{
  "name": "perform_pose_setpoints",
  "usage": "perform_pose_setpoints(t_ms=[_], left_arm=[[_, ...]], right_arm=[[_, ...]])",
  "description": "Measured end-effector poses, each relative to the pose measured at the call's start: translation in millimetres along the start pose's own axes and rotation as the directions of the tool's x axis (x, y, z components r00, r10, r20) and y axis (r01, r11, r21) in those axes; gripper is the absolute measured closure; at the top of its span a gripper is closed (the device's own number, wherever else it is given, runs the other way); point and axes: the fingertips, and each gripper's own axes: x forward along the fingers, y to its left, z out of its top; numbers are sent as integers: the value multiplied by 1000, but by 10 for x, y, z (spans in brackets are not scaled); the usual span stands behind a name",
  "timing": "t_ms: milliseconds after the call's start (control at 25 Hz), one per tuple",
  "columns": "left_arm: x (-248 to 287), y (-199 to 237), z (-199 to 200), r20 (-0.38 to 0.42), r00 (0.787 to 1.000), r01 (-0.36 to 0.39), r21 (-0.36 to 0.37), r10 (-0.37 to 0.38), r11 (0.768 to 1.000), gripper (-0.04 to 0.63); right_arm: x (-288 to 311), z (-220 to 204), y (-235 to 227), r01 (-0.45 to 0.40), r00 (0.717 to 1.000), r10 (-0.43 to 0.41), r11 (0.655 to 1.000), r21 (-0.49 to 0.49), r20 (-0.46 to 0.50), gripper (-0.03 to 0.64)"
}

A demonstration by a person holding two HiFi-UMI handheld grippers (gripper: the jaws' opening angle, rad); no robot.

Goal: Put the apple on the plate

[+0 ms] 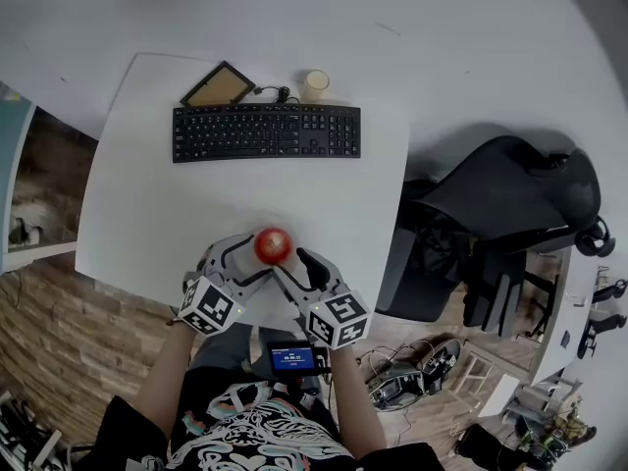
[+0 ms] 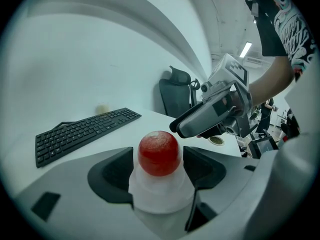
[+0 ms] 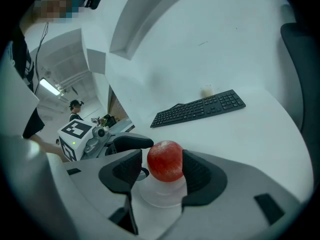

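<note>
Apple [image 1: 273, 245] rests on a small white plate [image 2: 160, 196], framed between the spread jaws of my left gripper [image 1: 245, 261] and right gripper [image 1: 297, 271]; neither pair clamps it. Keyboard [image 1: 265, 131] lies well beyond the jaws.
</note>
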Motion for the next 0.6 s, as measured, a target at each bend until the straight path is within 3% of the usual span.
perform_pose_setpoints(t_ms=[440,600], left_arm=[[-158,118,142,55,997,-49,-76,53,996,287],[-282,219,300,142,983,-101,-131,119,986,315]], right_arm=[[-123,92,18,25,999,-24,999,-33,35,350],[-180,124,80,14,999,-9,996,-92,53,352]])
